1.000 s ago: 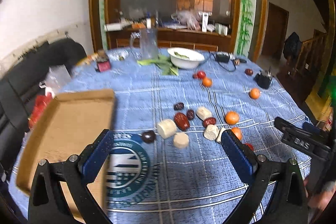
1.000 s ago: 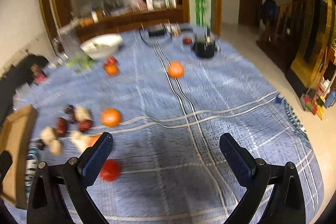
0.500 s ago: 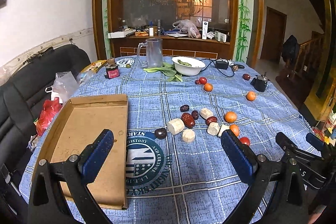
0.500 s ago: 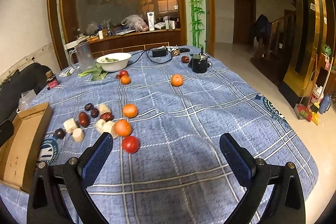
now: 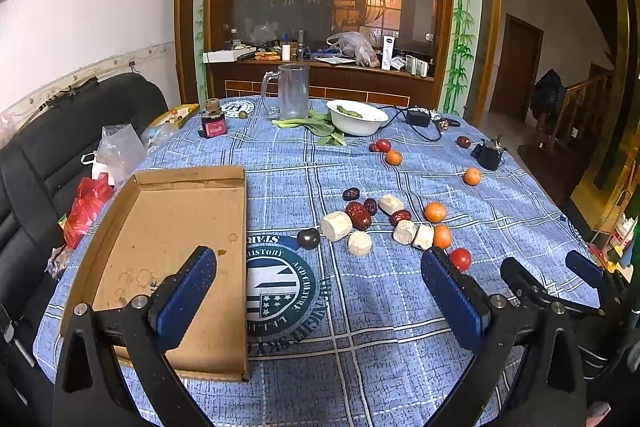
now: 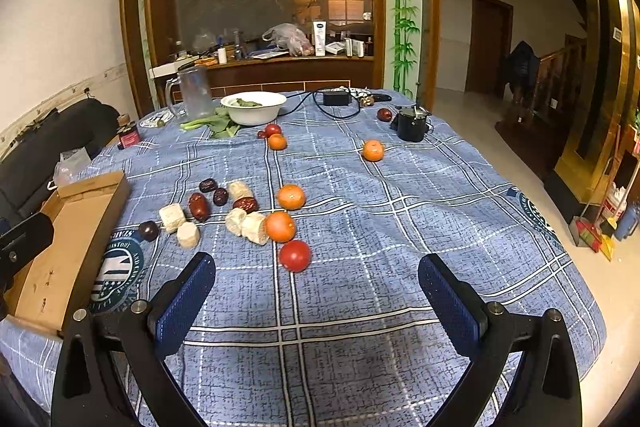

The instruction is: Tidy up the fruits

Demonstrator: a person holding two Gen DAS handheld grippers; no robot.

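Fruits lie scattered mid-table on the blue plaid cloth: oranges (image 6: 291,197), a red tomato (image 6: 295,255), dark red dates (image 6: 199,205), pale cut chunks (image 6: 172,218) and a dark plum (image 6: 148,230). The same cluster shows in the left wrist view, with the tomato (image 5: 460,258) and plum (image 5: 308,238). An empty cardboard tray (image 5: 172,251) lies at the left. My left gripper (image 5: 320,287) is open and empty, above the near table. My right gripper (image 6: 316,291) is open and empty, just short of the tomato.
At the far side stand a white bowl (image 6: 253,105) with greens, a glass mug (image 6: 194,94), a small jar (image 6: 129,135) and a black cup (image 6: 412,125) with cables. More oranges (image 6: 373,150) lie beyond. A black sofa (image 5: 60,147) is on the left.
Both grippers have pulled back and risen; the table and fruits now look farther away and sharper. Nothing was grasped.
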